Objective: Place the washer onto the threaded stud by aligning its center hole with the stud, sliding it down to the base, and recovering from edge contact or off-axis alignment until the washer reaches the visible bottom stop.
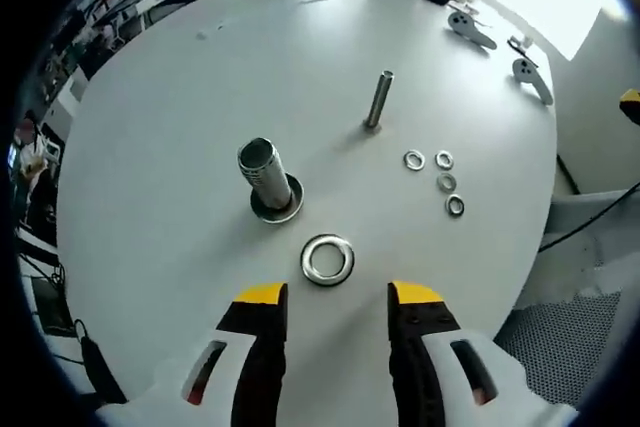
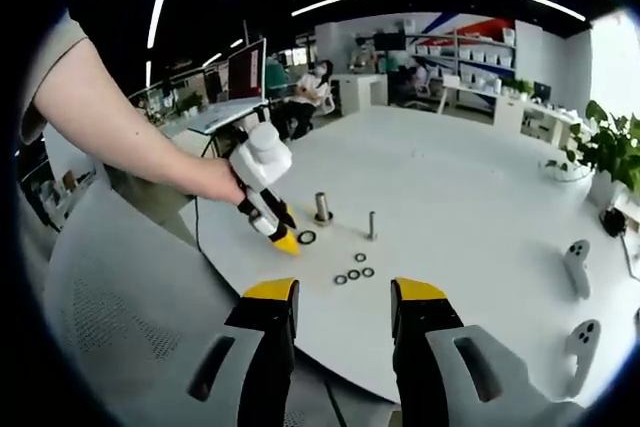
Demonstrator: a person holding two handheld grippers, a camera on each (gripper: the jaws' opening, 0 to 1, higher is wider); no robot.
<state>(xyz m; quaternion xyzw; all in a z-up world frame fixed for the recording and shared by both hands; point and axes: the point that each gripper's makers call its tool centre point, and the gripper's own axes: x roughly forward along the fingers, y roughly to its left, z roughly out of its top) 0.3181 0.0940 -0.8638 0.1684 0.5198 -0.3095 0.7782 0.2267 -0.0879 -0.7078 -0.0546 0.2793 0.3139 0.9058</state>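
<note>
Steel washer (image 1: 328,259) lies flat on the white table (image 1: 180,127), just ahead of the left gripper (image 1: 338,302), whose jaws stand spread and empty. Beyond it rises the thick stud (image 1: 268,177). The right gripper (image 2: 344,297) hangs back off the table's edge, jaws apart, empty.
</note>
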